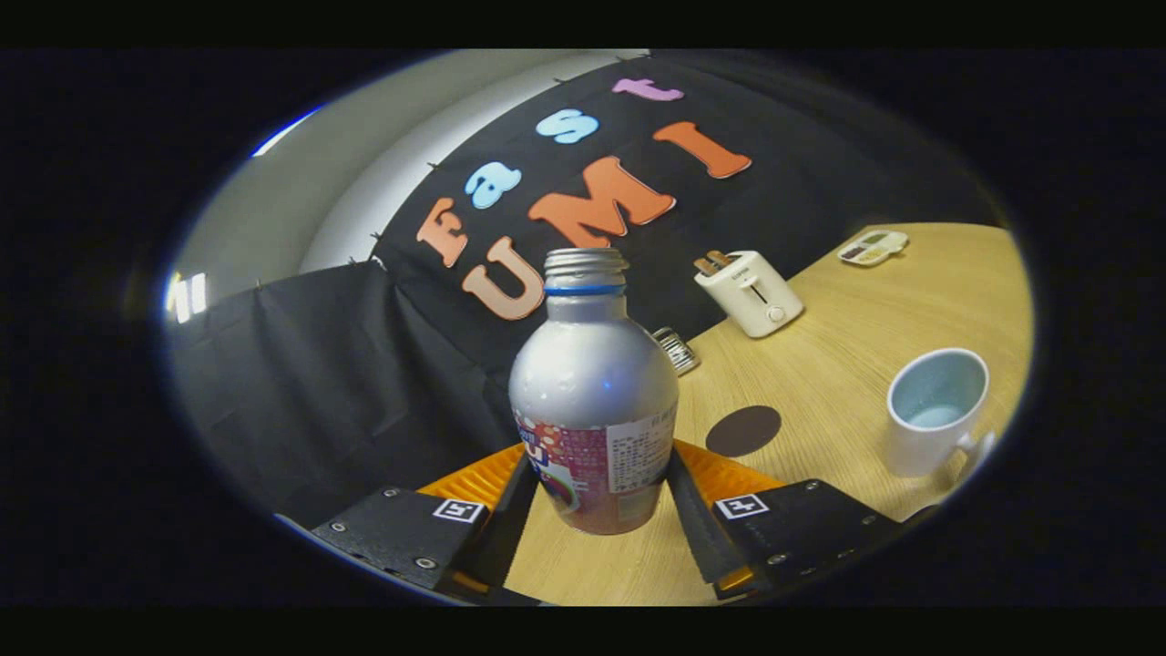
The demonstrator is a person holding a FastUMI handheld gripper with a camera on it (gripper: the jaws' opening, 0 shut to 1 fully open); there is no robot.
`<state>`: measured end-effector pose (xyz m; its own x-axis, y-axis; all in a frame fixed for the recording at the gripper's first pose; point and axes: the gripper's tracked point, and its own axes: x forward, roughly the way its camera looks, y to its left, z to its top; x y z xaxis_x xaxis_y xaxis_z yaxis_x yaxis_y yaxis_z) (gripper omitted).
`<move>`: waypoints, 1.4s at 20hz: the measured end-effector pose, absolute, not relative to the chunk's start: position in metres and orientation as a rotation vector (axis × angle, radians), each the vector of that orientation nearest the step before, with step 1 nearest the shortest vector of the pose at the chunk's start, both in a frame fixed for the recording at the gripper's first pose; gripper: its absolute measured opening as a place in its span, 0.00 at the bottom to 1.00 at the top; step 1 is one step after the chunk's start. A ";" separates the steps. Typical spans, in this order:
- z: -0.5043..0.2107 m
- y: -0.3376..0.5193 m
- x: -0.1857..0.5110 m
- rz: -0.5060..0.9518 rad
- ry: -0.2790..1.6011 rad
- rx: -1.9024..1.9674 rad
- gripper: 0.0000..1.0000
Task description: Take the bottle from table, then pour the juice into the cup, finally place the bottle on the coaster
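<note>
- Gripper view, nearest first: the claw (597, 510) has its 2 fingers (506, 510) pressed against either side of the bottle (594, 401), low down on the printed label, so it is clamped on the bottle.
- The bottle stands upright between the fingers, cap off, its threaded neck open, and its base looks lifted off the desk (820, 364), though I cannot be sure of that.
- Whole scene leans, which suggests the claw is rolled a little to one side.
- Just beyond the fingers, to the right, a dark round coaster (743, 430) lies flat on the desk, well apart from everything else.
- Farther right stands a pale cup (936, 410), mouth open, handle turned toward the near side, and it looks empty.
- Beyond these sit a white toaster (750, 292), a small ribbed object (676, 350) partly hidden behind the bottle, and a little tray (874, 247) near the far edge.
- My reading: the pickup is done and the carry to the cup comes next.
- To do it well, keep the bottle upright in transit, bring the neck over the cup's mouth, then tilt slowly, since the low grip leaves the top free to sway.
</note>
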<state>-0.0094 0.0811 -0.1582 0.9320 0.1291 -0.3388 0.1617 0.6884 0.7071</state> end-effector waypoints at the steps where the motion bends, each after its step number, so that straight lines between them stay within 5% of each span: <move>1: -0.156 0.079 -0.004 -0.020 0.368 0.766 0.77; 28: -0.287 0.039 0.098 -0.156 0.504 0.302 0.77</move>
<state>0.0980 0.0387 -0.2873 0.8651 -0.0726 -0.4963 0.2200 0.9441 0.2454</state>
